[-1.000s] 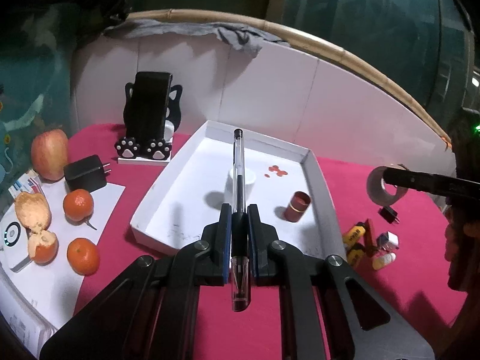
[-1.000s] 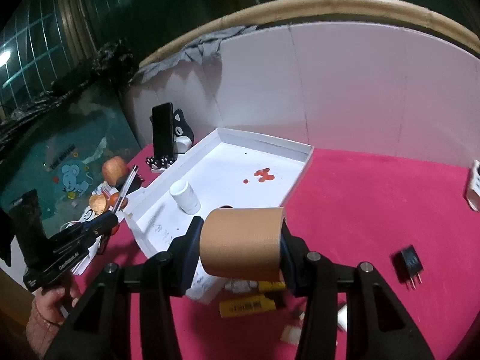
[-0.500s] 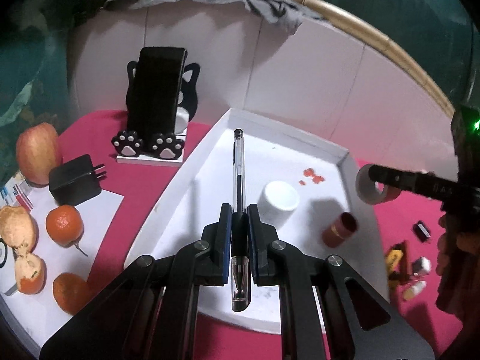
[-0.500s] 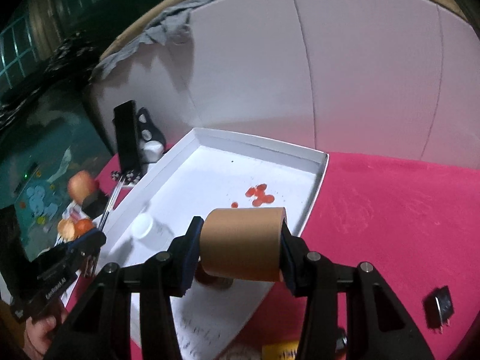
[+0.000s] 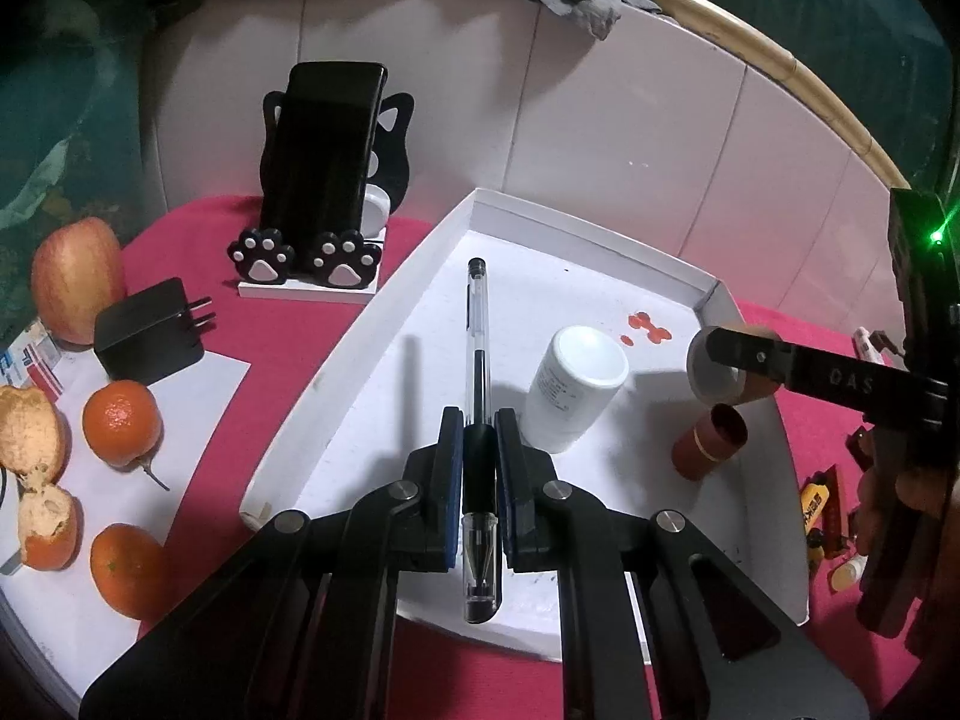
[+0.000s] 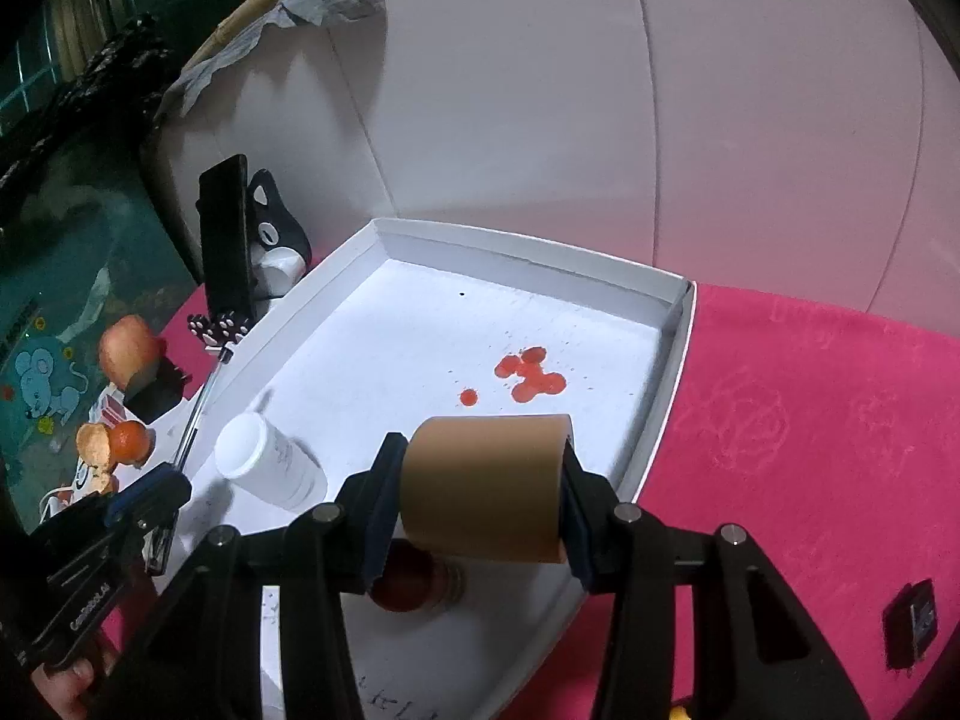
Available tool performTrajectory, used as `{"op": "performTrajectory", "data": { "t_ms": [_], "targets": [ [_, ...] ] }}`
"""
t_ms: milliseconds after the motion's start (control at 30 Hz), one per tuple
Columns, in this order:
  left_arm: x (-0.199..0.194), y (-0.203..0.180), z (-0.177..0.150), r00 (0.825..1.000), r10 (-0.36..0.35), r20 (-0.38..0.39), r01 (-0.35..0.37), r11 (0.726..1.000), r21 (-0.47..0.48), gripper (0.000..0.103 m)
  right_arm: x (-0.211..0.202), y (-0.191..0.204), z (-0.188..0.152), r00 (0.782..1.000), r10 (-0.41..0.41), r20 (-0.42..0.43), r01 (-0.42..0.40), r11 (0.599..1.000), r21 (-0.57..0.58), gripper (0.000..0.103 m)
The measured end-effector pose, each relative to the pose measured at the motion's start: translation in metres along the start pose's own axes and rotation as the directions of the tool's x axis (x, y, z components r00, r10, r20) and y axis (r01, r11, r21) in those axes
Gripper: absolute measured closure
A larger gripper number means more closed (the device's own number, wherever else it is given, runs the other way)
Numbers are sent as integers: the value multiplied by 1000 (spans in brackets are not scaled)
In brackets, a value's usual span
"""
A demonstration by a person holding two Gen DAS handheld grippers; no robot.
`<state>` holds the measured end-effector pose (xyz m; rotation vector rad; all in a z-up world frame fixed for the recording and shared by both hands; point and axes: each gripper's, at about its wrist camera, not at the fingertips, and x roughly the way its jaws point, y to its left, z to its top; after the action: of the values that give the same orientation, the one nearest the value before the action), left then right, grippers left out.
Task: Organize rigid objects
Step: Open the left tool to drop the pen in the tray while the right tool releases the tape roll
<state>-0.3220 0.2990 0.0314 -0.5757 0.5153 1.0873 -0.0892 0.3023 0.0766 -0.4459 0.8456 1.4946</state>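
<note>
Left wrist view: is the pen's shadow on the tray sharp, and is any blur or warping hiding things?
Left wrist: pen casts a crisp shadow on the white tray; fisheye bends the edges, corners dark. Right wrist: tape roll sharp, no motion blur, rim equally bowed.

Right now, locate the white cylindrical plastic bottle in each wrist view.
Left wrist: white cylindrical plastic bottle stands right of centre in the white cardboard tray, beside the clamped pen.
Right wrist: bottle sits lower left, near the tray's left wall.
Shared landmark: red stains on the tray floor.
</note>
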Motion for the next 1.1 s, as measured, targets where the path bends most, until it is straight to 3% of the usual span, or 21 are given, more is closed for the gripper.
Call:
{"op": "performTrajectory", "data": {
  "t_ms": [300, 367, 400, 433, 467, 500, 533, 567, 600, 867, 1100],
  "targets": [
    [5, -1, -1, 999, 11, -32, -11, 1000, -5, 94, -4, 2, -6, 1000, 17, 9, -17, 1000, 20, 53],
    [6, -1, -1, 999, 18, -33, -18, 1000, -9, 91, -7, 3, -6, 1000, 20, 23, -20, 1000, 17, 42],
    [5, -1, -1, 999, 28, -33, -28, 1000, -13, 90, -10, 3, -6, 999, 19, 38, -19, 1000, 18, 27],
    [5, -1, -1, 999, 36, -31, -36, 999, -17, 80, -13, 4, -6, 998, 16, 53, -17, 1000, 18, 15],
    [3, 0, -1, 999, 41, -28, -42, 999, -22, 52, -17, 4, -6, 997, 11, 73, -13, 1000, 18, 13],
    [1, 1, -1, 999, 49, -20, -50, 998, -31, 34, -20, 4, -6, 996, 12, 85, -13, 1000, 19, 13],
    [-1, 2, -1, 998, 55, -14, -55, 998, -38, 6, -24, 4, -6, 995, 20, 98, -22, 999, 23, 11],
    [-5, 3, -2, 998, 62, 0, -62, 997, -46, 0, -27, 4, -6, 994, 21, 107, -24, 999, 25, 7],
    [-9, 5, -2, 998, 66, 16, -65, 996, -55, 0, -33, 4, -7, 992, 15, 129, -18, 1000, 24, 0],
    [-52, -6, -5, 992, 14, 123, -6, 998, -69, 0, -86, -2, -26, 974, 42, 223, -42, 999, -4, 0],
    [-78, -62, -18, 978, -139, 156, 125, 988, 95, 0, -134, -56, -68, 967, -7, 254, -16, 996, 91, 0]
  ]
}}
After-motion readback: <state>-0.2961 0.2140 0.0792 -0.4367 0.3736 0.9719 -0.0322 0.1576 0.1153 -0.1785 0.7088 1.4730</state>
